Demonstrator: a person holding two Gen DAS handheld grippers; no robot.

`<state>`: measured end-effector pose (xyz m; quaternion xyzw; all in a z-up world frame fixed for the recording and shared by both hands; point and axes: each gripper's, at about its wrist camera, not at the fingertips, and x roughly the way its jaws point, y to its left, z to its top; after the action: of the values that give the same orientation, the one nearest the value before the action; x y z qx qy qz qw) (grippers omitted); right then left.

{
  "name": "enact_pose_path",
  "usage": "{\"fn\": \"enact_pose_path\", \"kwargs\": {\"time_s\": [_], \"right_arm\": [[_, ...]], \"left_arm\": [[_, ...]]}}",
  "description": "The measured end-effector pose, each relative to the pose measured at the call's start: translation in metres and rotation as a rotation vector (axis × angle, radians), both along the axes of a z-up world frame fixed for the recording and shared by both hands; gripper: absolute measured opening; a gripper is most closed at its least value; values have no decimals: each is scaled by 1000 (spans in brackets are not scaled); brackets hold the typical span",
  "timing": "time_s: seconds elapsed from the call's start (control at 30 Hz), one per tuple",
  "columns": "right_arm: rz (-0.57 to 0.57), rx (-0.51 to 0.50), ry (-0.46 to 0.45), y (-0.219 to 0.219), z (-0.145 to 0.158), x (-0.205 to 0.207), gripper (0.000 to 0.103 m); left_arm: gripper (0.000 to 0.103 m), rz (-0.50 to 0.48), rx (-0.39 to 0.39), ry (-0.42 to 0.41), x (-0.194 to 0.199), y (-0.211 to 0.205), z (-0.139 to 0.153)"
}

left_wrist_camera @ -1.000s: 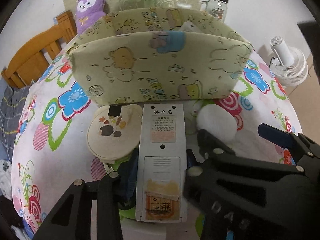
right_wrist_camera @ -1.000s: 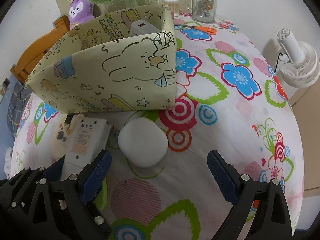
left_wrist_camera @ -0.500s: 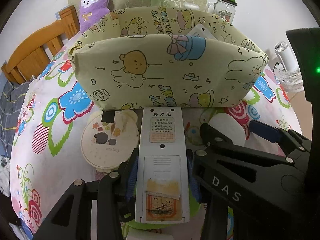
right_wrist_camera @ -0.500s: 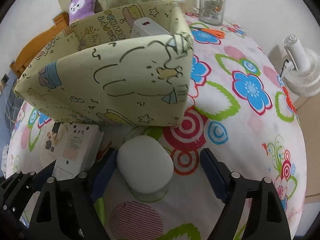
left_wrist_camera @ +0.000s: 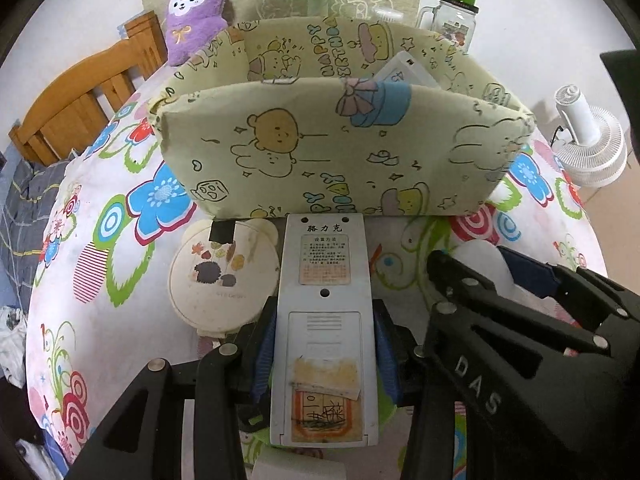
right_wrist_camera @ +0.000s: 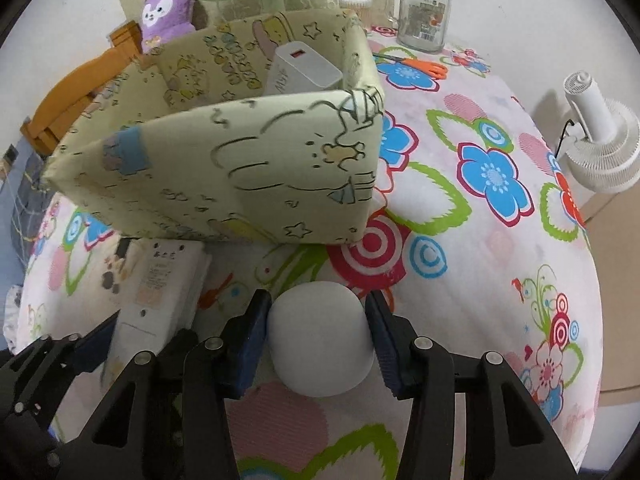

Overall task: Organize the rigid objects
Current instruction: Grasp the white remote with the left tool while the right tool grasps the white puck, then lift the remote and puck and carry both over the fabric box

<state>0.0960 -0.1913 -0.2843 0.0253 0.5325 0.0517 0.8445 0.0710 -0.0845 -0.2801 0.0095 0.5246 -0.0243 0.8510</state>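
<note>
White rounded container [right_wrist_camera: 320,344] clenched in right gripper [right_wrist_camera: 316,340] jaws; left gripper [left_wrist_camera: 324,344] jaws grasp grey remote [left_wrist_camera: 325,320]; floral-clothed worktop [right_wrist_camera: 480,240]; cartoon-print fabric bin [right_wrist_camera: 240,168] behind.

Purple plush toy [left_wrist_camera: 195,12] at 11 o'clock, glass jar [right_wrist_camera: 425,12] at 1, orange scissors [right_wrist_camera: 416,65] beside it, white fan [right_wrist_camera: 600,148] at 3.

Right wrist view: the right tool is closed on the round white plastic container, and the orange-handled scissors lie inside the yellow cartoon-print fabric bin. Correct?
Not quite. The right tool is closed on the round white plastic container, but the orange-handled scissors lie on the flowered tablecloth behind the yellow cartoon-print fabric bin, not inside it. The right wrist view shows this.
</note>
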Motion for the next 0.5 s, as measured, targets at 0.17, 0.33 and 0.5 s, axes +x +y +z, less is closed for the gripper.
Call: {"fn": "enact_pose_path", "kwargs": {"time_s": [0.17,0.33,0.5], "right_arm": [[5,18,-8,2,11,-9,52],[5,23,-27,3,25,-16,52],[3,29,-46,2,41,-18,52]], "left_arm": [[45,-2,1,-15,-7,-1,10],[45,-4,9,-36,-13,-2,22],[45,5,17,-56,-14,-1,38]]}}
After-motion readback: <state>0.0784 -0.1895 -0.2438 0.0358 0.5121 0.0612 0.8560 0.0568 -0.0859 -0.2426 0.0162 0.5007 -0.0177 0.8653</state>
